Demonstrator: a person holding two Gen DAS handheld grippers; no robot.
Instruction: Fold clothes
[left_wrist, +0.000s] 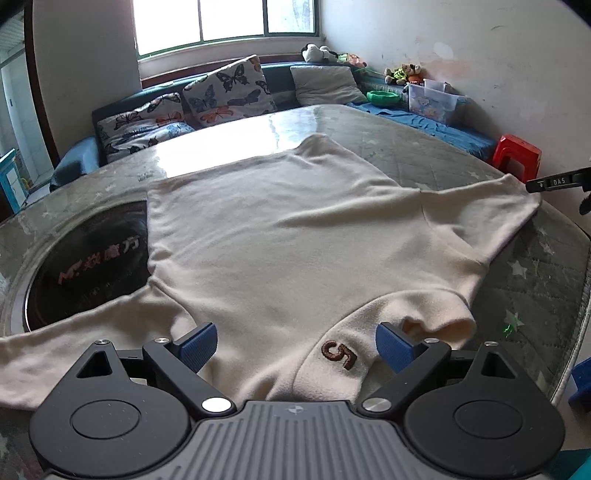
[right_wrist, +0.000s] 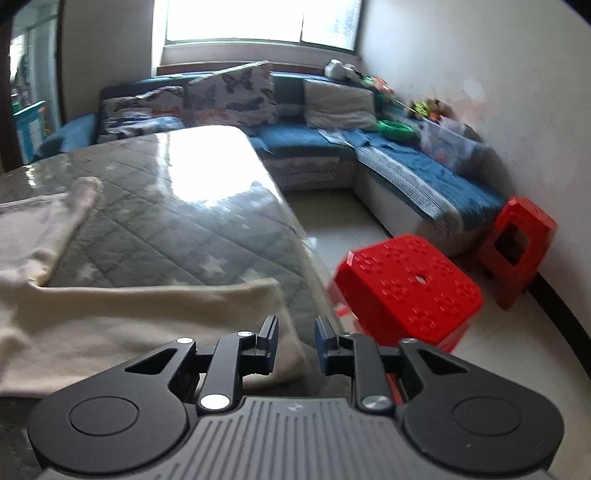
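**Cream sweater spread on a glass-topped table, two hand-held tongs at its near edge**

On the blue sofa (left_wrist: 436, 123) by the far wall stands a clear plastic bin (left_wrist: 434, 101); its contents are too small and hazy to name. Beside it sits a green bowl (left_wrist: 384, 98), and nothing can be made out in it. Soft toys (left_wrist: 402, 74) line the sofa back near the wall.

The right wrist view is blurred, so the toys and bin there are smears. In the left wrist view the sweater's left sleeve runs off the frame edge, and a dark round inset in the table (left_wrist: 92, 266) carries lettering that is hard to read.

The cream sweater (left_wrist: 280, 236) lies flat on the table (left_wrist: 424, 147), with a brown figure 5 (left_wrist: 339, 353) stitched near its collar. The left gripper (left_wrist: 295, 345) is released, its blue pads wide apart above the collar area, gripping nothing. The right gripper (right_wrist: 295, 338) is slightly parted, with no cloth between the pads; the cuff of the right sleeve (right_wrist: 155, 317) lies just left of and under its left finger. A red stool (right_wrist: 406, 291) stands on the floor beside the table, with a second one (right_wrist: 517, 247) by the wall.
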